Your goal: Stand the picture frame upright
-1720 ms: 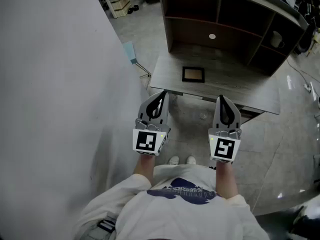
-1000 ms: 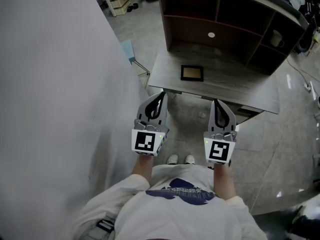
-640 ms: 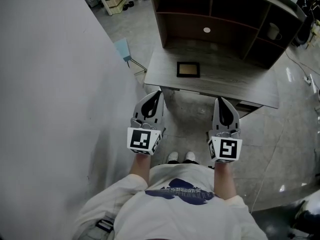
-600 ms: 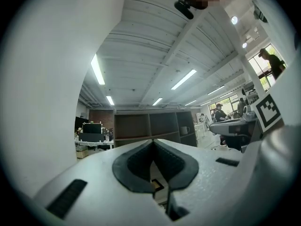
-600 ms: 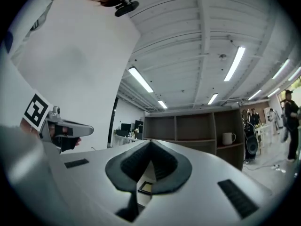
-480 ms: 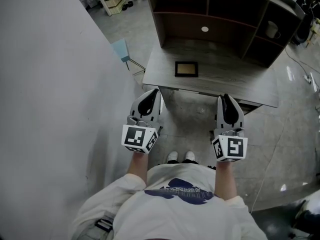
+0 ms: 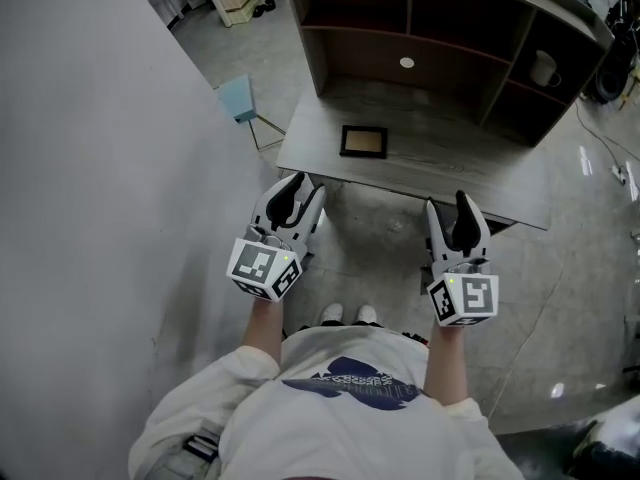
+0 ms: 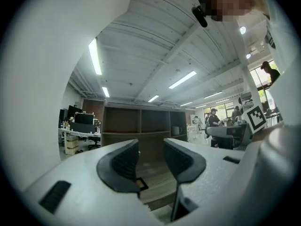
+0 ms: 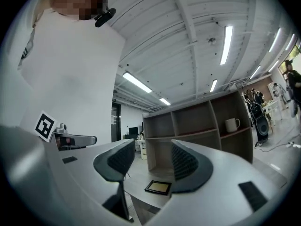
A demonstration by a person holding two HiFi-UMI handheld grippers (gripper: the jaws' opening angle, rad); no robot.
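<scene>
Head view looks steeply down on a dark wooden shelf unit (image 7: 420, 28) standing at the back of a grey worktop (image 7: 470, 173). A white mug (image 7: 543, 68) stands in the unit's upper right compartment, and a small white round thing (image 7: 406, 63) shows in the wide compartment below the top row; whether it lies on the board or sits on the back wall I cannot tell.

The picture frame (image 7: 363, 141) lies flat on the worktop in front of the unit, towards the left end and near the front edge, with its pale face up.

Both tools hover over the floor (image 7: 380, 238), short of the worktop's front edge and well apart from the frame. The left tool (image 7: 300, 190) and the right tool (image 7: 450, 213) are both opening their jaws, and neither has anything between them.

Left gripper view confirms the gap of the left tool (image 8: 150, 149) and shows only a corner of the frame (image 8: 140, 184) past its left jaw. It also takes in people (image 8: 214, 117) far off in the room, whom the head view leaves out.

Right gripper view shows the right tool (image 9: 149, 152) with its jaws apart, and the whole frame (image 9: 158, 187) and the mug (image 9: 231, 125) beyond them.

A grey wall (image 7: 100, 218) runs along the person's left, with a pale blue seat (image 7: 237, 98) by the worktop's left corner. White shoes (image 7: 342, 314) stand below the tools.
</scene>
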